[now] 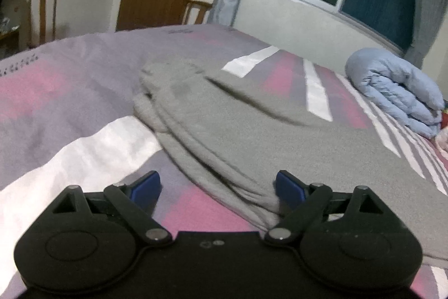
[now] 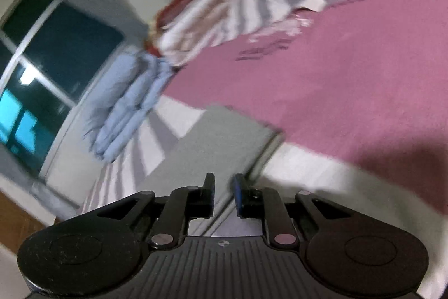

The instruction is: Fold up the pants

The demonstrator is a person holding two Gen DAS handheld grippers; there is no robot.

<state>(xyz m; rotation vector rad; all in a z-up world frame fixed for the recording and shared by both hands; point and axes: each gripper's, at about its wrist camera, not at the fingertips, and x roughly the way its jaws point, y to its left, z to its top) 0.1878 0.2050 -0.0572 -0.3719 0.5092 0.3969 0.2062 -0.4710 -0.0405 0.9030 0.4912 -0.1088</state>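
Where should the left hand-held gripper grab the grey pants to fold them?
Probably the bunched edge of the grey pants lying between the wide-open fingers of the left hand-held gripper. There the cloth stands in thick ridges above the bedspread, so coming in low from the near side should pinch all the layers at once.

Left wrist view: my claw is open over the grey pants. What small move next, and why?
Probably lower the left claw onto the pants at their bunched edge and close. Its jaws stand wide, gripping nothing, and that edge lies right beneath them.
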